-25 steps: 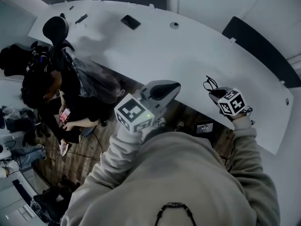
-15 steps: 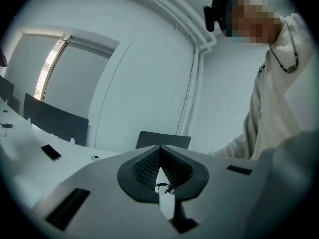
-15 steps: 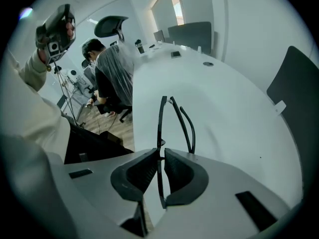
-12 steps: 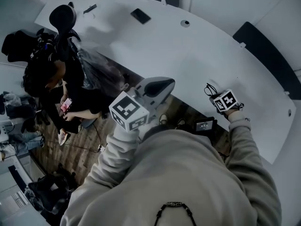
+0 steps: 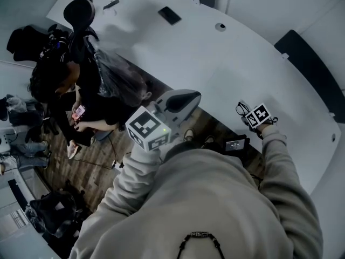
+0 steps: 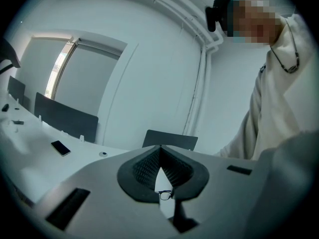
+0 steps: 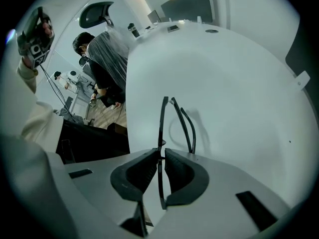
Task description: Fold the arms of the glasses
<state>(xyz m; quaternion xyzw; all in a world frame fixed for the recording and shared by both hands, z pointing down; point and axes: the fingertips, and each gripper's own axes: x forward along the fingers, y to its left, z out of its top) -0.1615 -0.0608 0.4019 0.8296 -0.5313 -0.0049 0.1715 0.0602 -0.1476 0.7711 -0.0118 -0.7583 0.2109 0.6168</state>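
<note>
The glasses (image 7: 163, 118) are gripped by the front frame in the right tool (image 7: 160, 156), arms unfolded, at the worktop (image 5: 215, 63) near 3 o'clock. The left tool (image 6: 160, 151) is kept shut, with nothing between its jaws. A phone (image 5: 169, 15) is seen at 12 o'clock and a seated person (image 5: 59, 85) at 9 o'clock.

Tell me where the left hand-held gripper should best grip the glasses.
Probably a free arm near its tip, from the person's left: the right hand-held gripper pinches one thin bar of the glasses from the right, leaving the left side reachable.
</note>
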